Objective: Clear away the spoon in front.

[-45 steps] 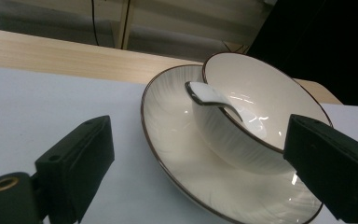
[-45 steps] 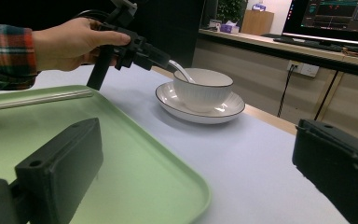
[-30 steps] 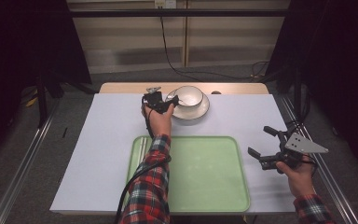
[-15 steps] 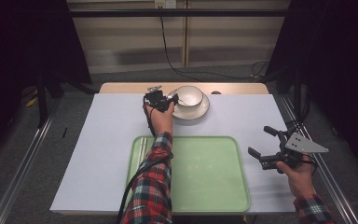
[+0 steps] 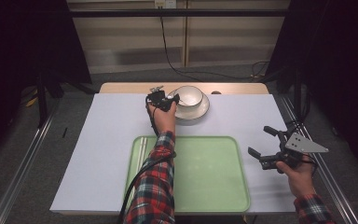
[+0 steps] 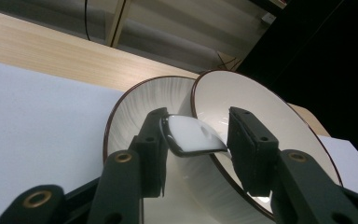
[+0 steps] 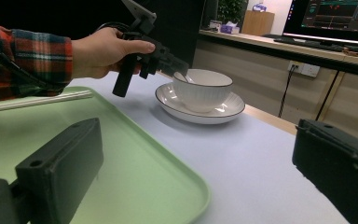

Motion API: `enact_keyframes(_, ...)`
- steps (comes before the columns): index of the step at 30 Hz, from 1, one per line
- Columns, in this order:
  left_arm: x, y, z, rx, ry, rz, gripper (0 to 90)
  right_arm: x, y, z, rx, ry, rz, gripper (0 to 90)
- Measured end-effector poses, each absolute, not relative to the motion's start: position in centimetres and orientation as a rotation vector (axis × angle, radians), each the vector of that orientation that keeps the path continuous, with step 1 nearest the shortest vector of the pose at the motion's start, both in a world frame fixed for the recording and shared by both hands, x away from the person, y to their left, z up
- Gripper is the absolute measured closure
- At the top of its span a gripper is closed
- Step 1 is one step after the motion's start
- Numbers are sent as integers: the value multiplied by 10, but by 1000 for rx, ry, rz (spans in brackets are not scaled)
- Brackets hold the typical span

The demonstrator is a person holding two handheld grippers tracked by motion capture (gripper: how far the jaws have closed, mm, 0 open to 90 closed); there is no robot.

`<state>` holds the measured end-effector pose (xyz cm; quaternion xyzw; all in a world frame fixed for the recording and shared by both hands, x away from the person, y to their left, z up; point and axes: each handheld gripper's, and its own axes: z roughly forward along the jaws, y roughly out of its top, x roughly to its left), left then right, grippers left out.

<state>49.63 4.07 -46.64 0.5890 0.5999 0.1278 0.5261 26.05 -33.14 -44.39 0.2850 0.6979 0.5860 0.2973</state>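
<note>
A white bowl (image 5: 189, 95) with a dark rim stands on a matching plate (image 5: 200, 112) at the far middle of the table. A white spoon (image 6: 193, 135) rests in the bowl with its handle sticking out over the rim. My left gripper (image 5: 173, 99) reaches the bowl's left rim and is shut on that handle, a jaw on each side (image 6: 196, 140). From the right gripper view, the left gripper (image 7: 177, 65) sits at the bowl (image 7: 203, 88). My right gripper (image 5: 258, 140) hangs open and holds nothing, right of the green tray (image 5: 214, 186).
Pale chopsticks (image 5: 141, 149) lie along the tray's left side. A white mat (image 5: 102, 140) covers the table, with a wooden strip (image 5: 121, 87) at the far edge. Metal rails run beside the table. A cable trails from the left gripper along the plaid sleeve.
My left gripper has edged slightly right, toward the bowl. The right gripper has stayed in place.
</note>
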Motion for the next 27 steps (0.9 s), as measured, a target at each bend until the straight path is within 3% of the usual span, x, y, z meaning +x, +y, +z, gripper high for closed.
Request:
enact_keyframes(9, 497, 39, -467, 1381, 1444, 313, 638, 261, -331, -444, 764, 1849, 1565, 11)
enact_keyframes(27, 499, 43, -458, 1360, 1419, 368, 789, 261, -332, -444, 754, 1855, 1560, 11)
